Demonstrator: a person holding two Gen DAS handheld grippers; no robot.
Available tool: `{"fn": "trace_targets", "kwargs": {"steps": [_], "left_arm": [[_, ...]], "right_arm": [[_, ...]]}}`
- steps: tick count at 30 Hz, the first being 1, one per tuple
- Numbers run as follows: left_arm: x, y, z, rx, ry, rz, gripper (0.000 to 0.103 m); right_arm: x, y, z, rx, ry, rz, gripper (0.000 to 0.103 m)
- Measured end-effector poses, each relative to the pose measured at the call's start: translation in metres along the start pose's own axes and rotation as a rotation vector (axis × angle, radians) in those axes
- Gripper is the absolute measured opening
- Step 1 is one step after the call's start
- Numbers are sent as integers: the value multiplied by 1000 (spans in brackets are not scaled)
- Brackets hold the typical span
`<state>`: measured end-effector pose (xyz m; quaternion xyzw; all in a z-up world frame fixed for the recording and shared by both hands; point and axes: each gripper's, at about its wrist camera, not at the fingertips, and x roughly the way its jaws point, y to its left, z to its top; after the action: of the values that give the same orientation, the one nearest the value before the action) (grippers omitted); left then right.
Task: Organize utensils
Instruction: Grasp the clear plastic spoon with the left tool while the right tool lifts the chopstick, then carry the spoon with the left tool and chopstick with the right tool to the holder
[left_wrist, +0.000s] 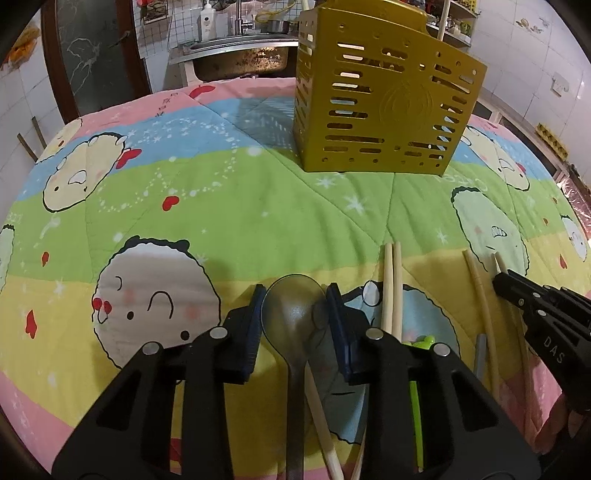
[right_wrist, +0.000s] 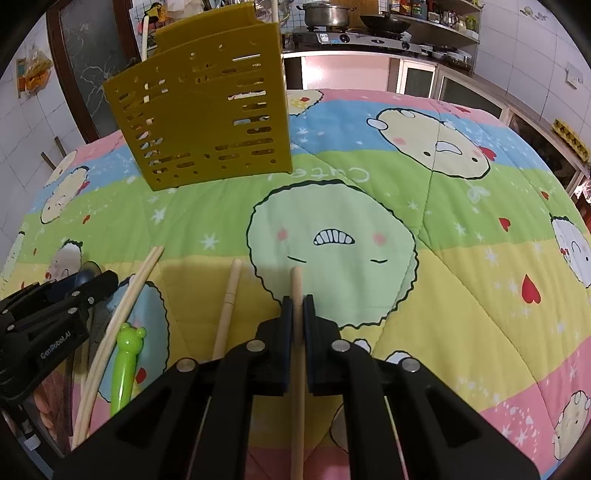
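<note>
The left gripper (left_wrist: 295, 299) stands partly open, its blue pads on either side of the bowl of a translucent grey spoon (left_wrist: 293, 317) that lies on the cartoon-print quilt (left_wrist: 184, 184); the right pad seems to touch the bowl's edge, the left sits just beside it, so a firm hold cannot be told. The spoon's handle runs back toward 6 o'clock under the gripper. At 1 o'clock from the spoon stands the upright yellow slotted utensil holder (left_wrist: 384, 99), well apart from it.

The right gripper (right_wrist: 297, 301) is closed narrowly on a wooden chopstick (right_wrist: 296, 291) — the stick's tip pokes out toward 12 o'clock beyond the pads. Just beside it at 9 o'clock lies another single chopstick (right_wrist: 229, 306), and farther toward 9 o'clock a pair of chopsticks (right_wrist: 129, 299) with a green frog-headed utensil (right_wrist: 127, 365) near them — all on the quilt
</note>
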<state>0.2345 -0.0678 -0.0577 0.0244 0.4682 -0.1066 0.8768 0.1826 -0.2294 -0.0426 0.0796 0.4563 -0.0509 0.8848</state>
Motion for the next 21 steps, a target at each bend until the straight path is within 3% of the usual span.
{"fn": "trace_targets", "kwargs": {"steps": [11, 21], "left_arm": [[-42, 15, 8, -71, -136, -8, 32], [-100, 19, 0, -71, -324, 23, 32]], "right_arm": [[-30, -22, 4, 79, -79, 98, 6], [-87, -26, 2, 70, -260, 106, 6]]}}
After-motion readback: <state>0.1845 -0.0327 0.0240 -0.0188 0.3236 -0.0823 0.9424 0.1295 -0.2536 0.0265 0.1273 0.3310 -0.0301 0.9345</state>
